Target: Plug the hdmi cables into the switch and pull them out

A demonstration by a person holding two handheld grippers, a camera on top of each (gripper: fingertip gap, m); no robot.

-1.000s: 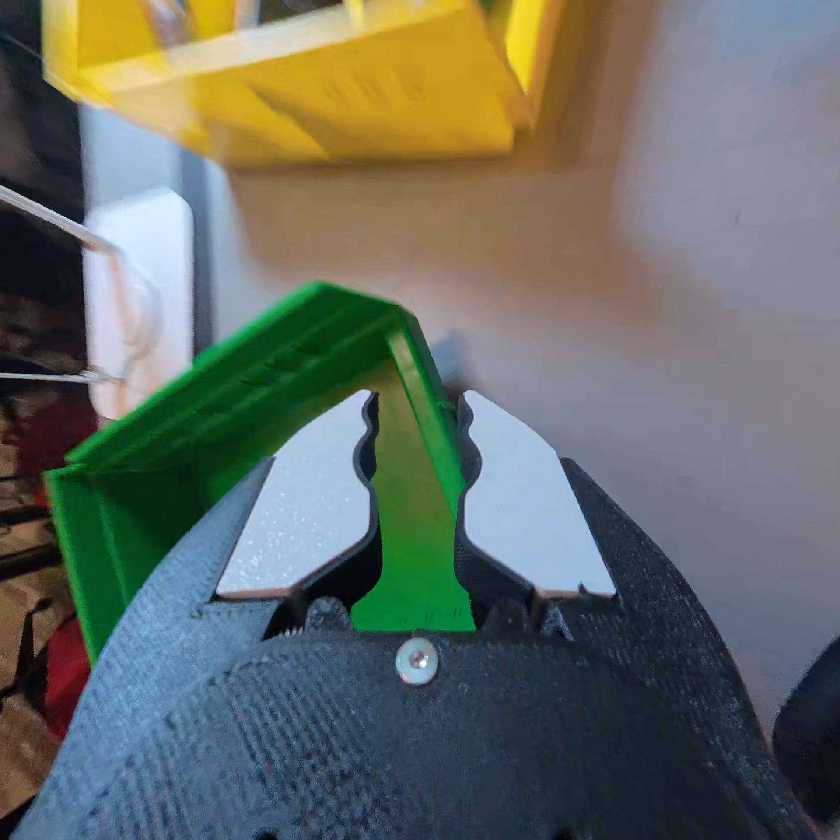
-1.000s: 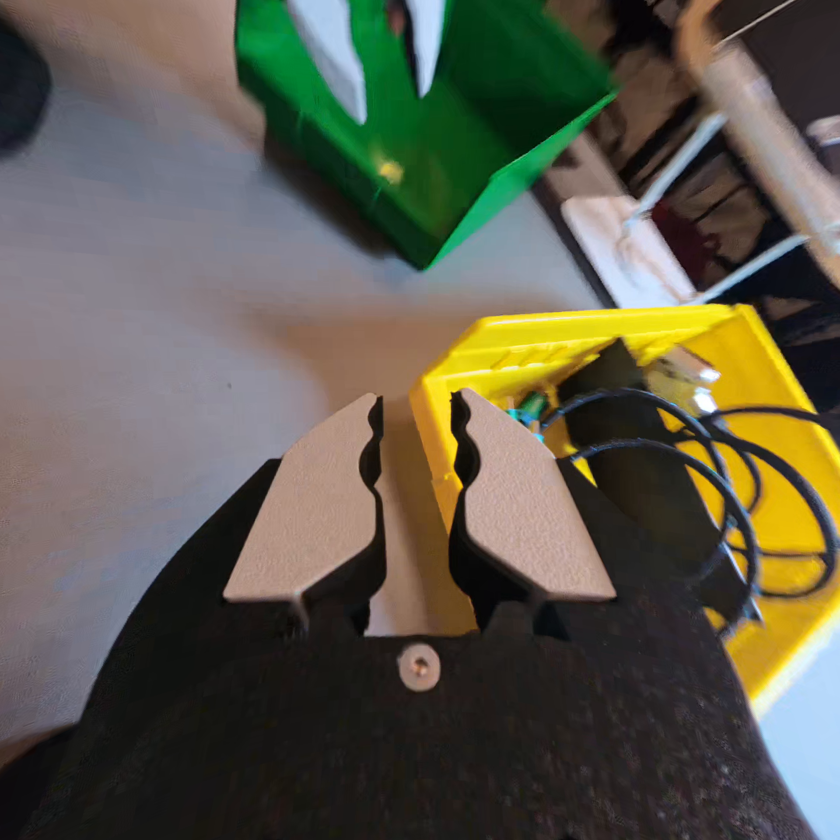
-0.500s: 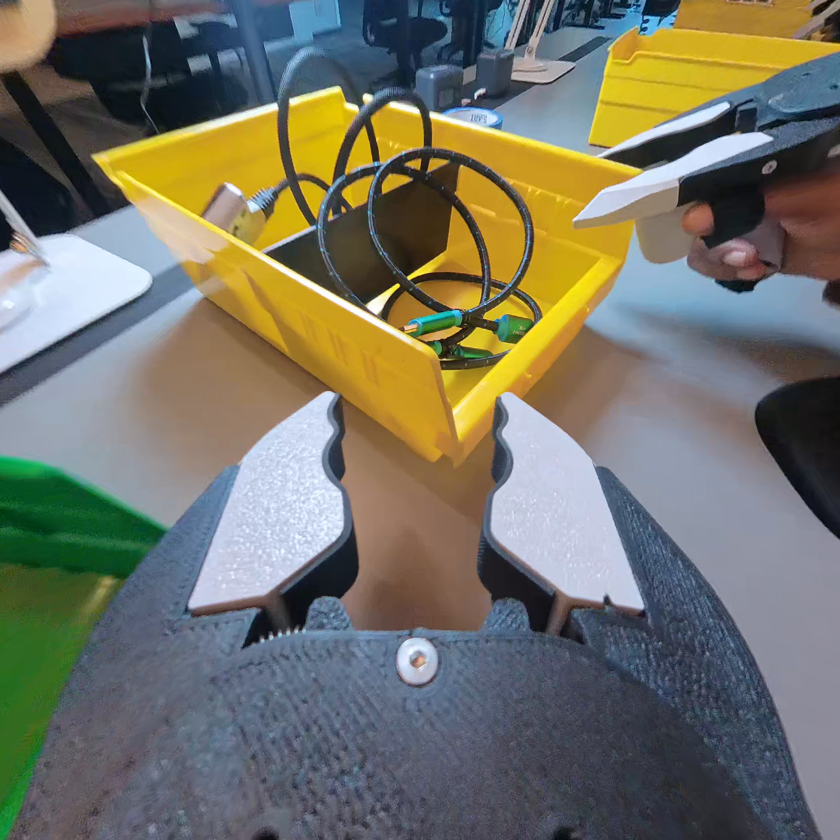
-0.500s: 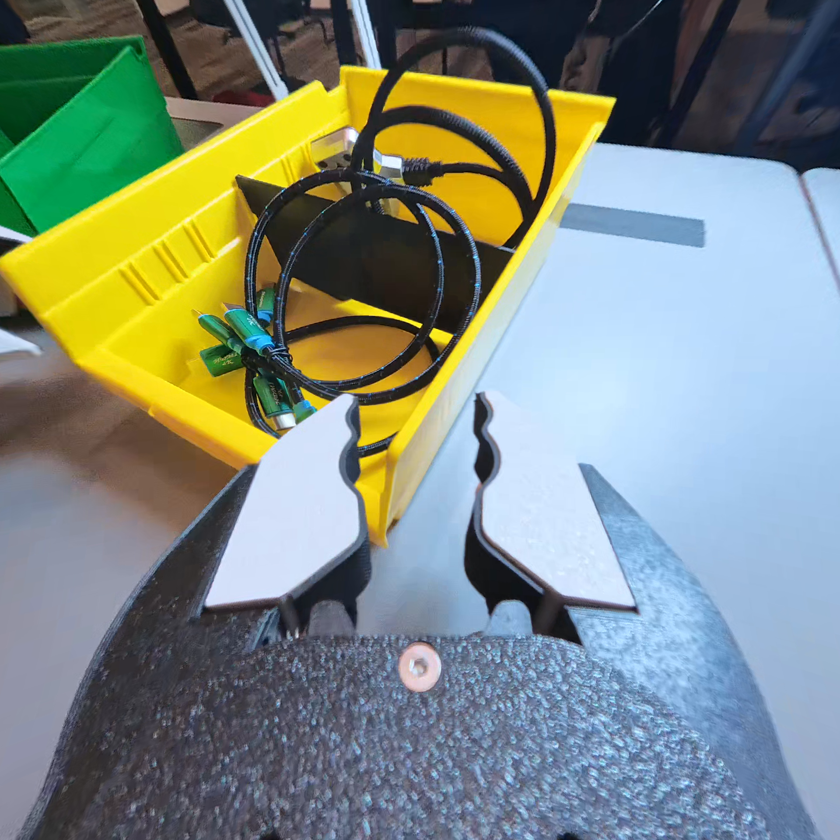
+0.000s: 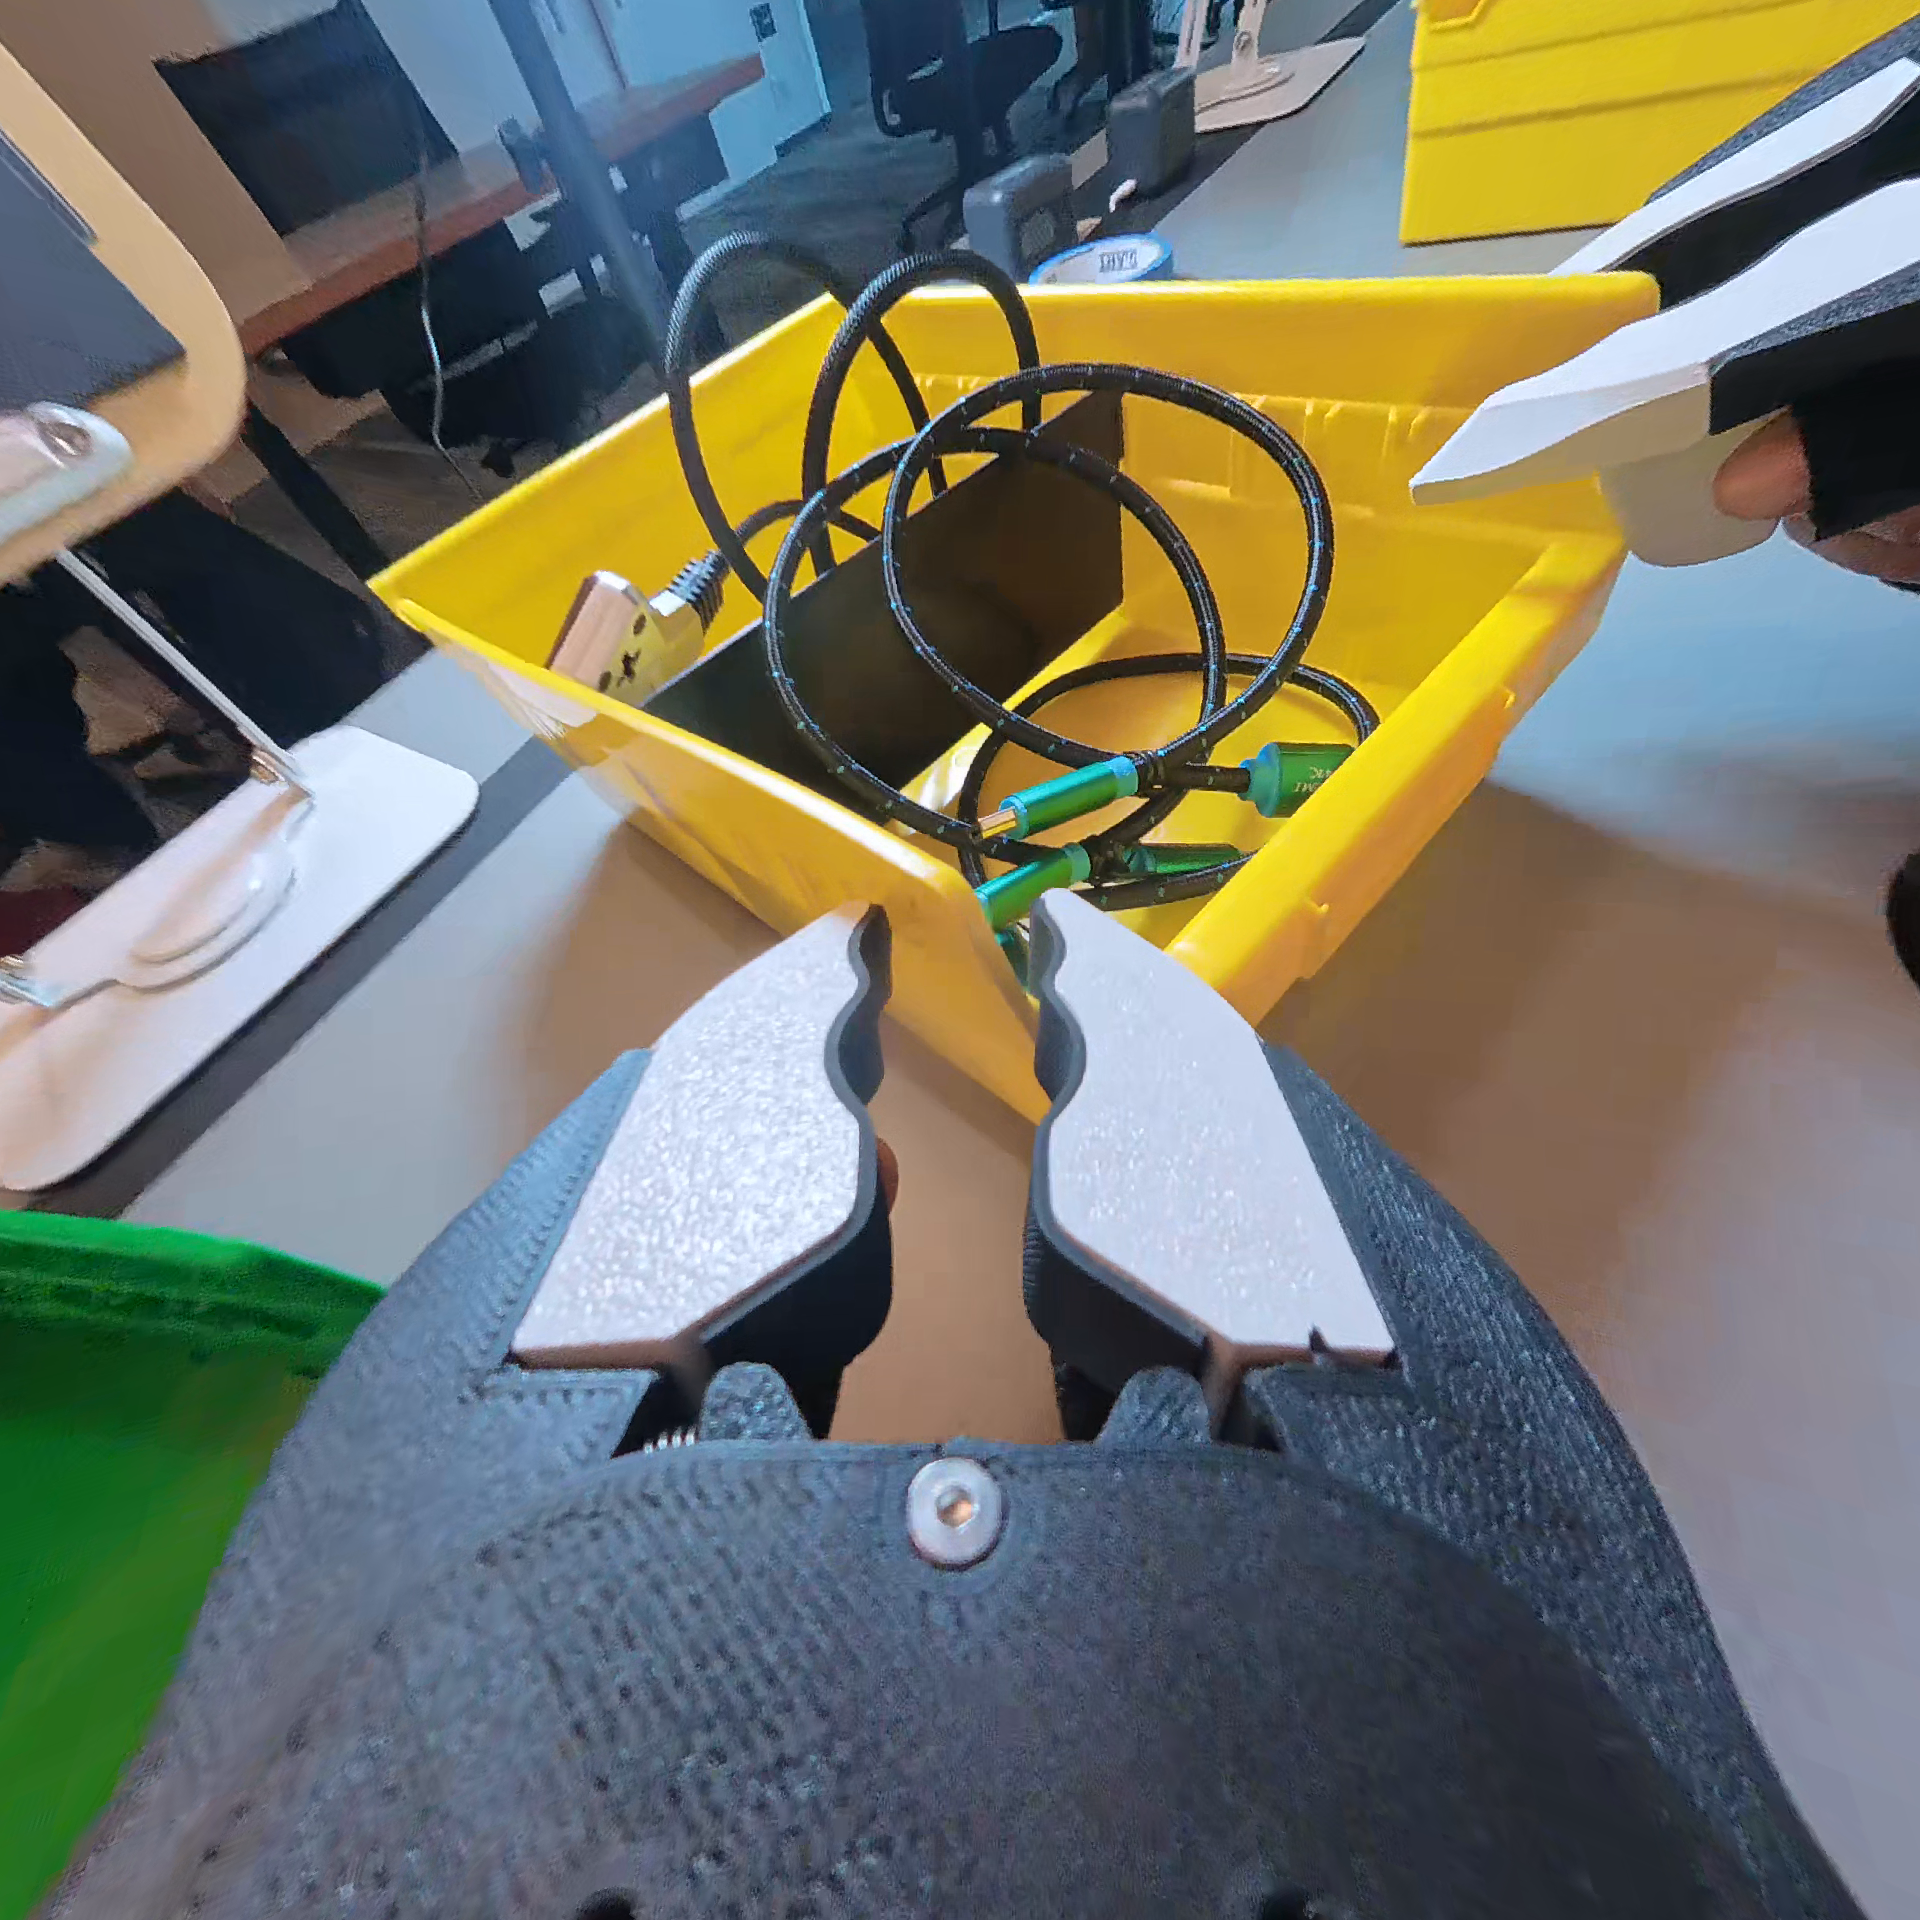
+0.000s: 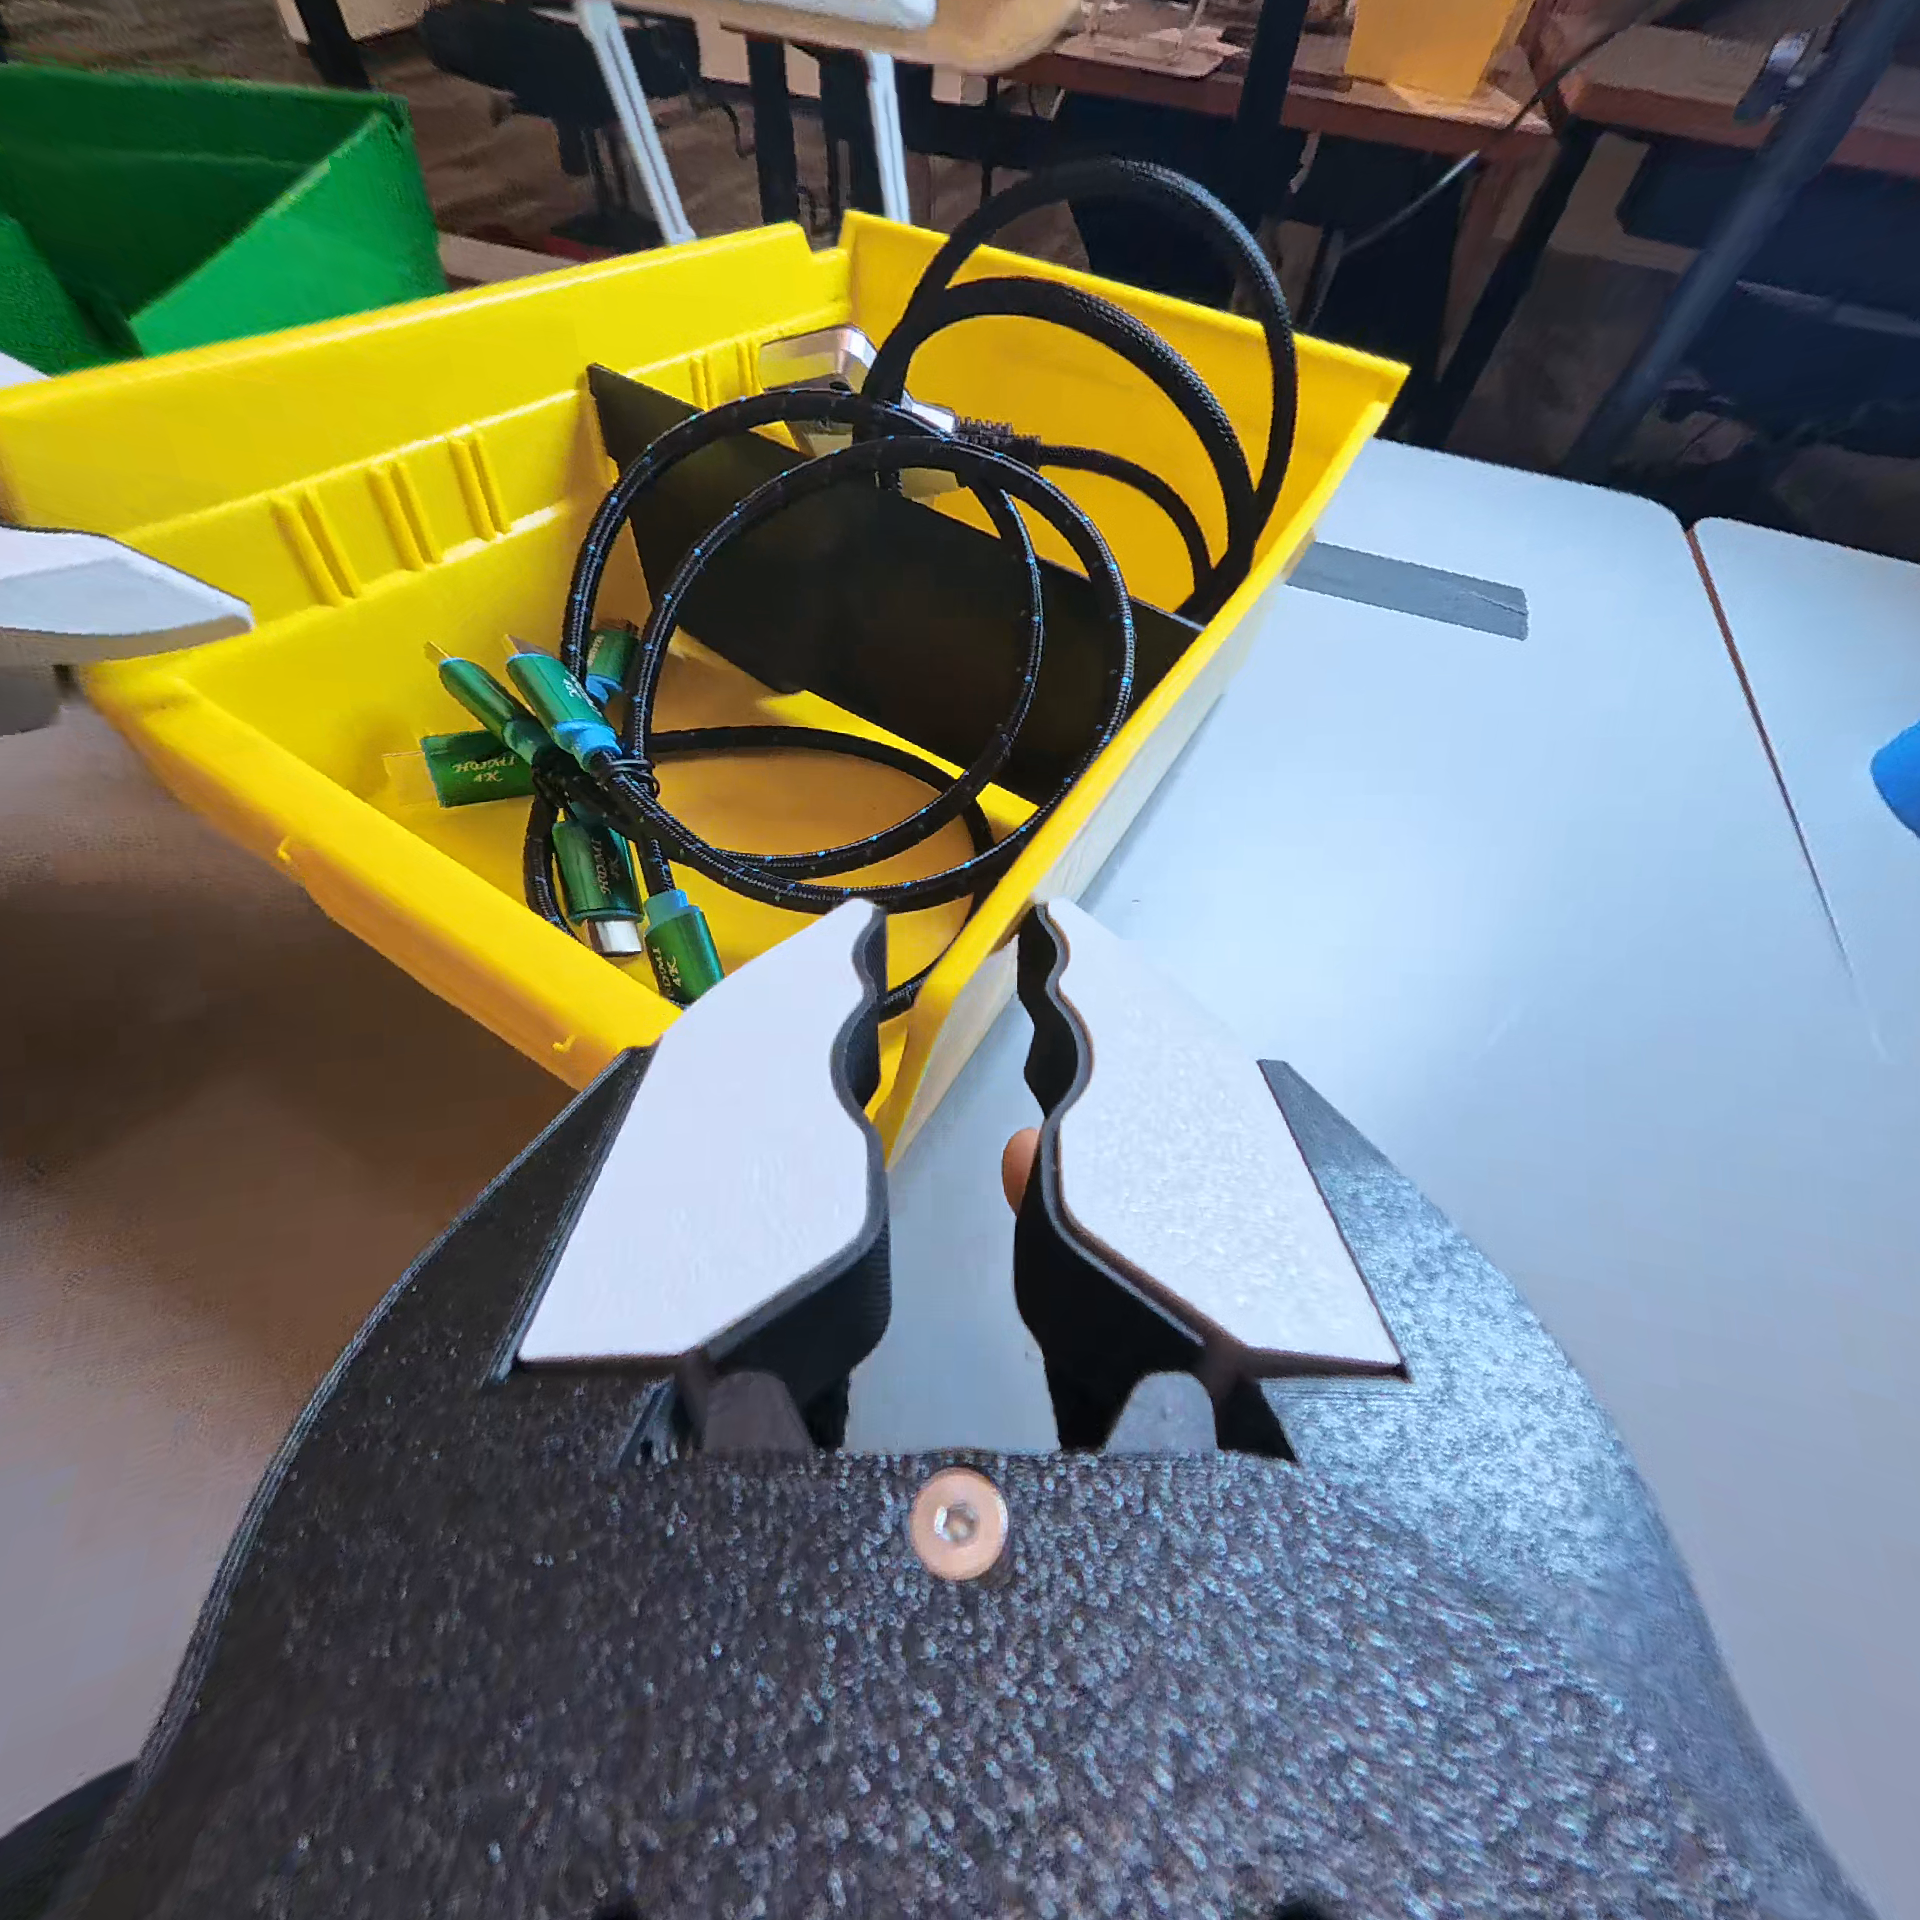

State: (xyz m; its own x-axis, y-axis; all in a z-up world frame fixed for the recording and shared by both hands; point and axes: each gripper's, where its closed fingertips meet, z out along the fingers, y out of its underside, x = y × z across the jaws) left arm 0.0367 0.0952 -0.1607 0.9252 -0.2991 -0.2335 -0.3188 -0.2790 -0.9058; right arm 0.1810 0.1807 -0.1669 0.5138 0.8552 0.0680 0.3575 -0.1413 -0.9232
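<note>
- Left claw (image 5: 958, 925) is up close, w/ its two grey fingers a bit apart and nothing between them. It sits just in front of the near corner of the yellow bin (image 5: 790, 831).
- Right claw (image 6: 951, 914) is the same: fingers a bit apart, holding nothing. Its tips are right at the bin's near corner (image 6: 935, 997), over the grey counter (image 6: 1455, 831).
- A green bin (image 5: 135, 1455) sits low on the left, next to the left claw.
- Inside the yellow bin, near part: the hdmi cables (image 6: 831, 623), black w/ blue dots, all looped up. Their green plugs (image 6: 566, 707) lie in a bunch on the bin floor.
- A black divider (image 6: 883, 592) stands across the middle of the bin. Some loops go over it.
- Behind the divider, a shiny silver thing (image 5: 623, 639) w/ a black cord leans on the bin wall. Can't tell if it's the switch.
- From the left side you see the right claw again (image 5: 1455, 473), up over the far right edge of the bin, w/ a gloved hand (image 5: 1849, 457) on it.
- Far back: a white stand base (image 5: 343, 831) on the counter, another yellow bin (image 5: 1558, 125), a tape roll (image 5: 1101, 260), chairs and desks.
</note>
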